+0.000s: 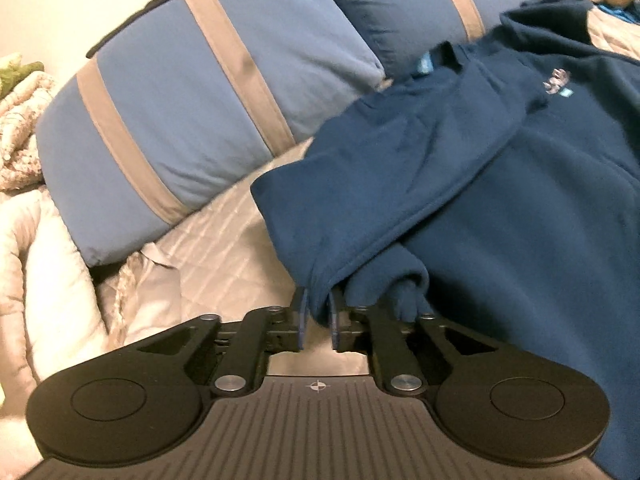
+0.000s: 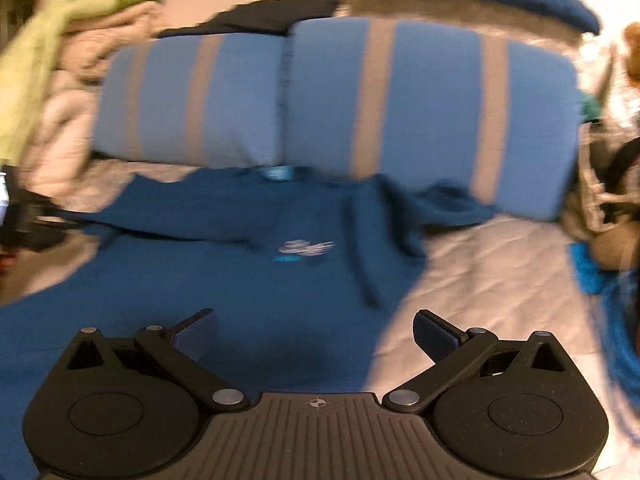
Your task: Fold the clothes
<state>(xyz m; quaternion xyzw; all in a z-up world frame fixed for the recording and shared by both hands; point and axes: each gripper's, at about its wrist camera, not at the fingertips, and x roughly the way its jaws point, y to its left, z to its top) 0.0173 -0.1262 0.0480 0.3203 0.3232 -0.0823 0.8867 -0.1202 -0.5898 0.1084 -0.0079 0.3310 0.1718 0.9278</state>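
A dark blue fleece top lies spread on a grey quilted bedspread, with a small pale logo on its chest. Its left sleeve is folded in toward the body. My left gripper is shut on that sleeve's cuff, and the cloth fills the narrow gap between the blue pads. In the blurred right wrist view the same fleece top lies below, logo facing up. My right gripper hovers over its lower right part, jaws wide open with nothing between them.
Two blue pillows with grey stripes stand across the head of the bed, close behind the collar. Cream and green blankets are piled at the left. Bags and other clutter crowd the right edge. Bare bedspread lies right of the fleece.
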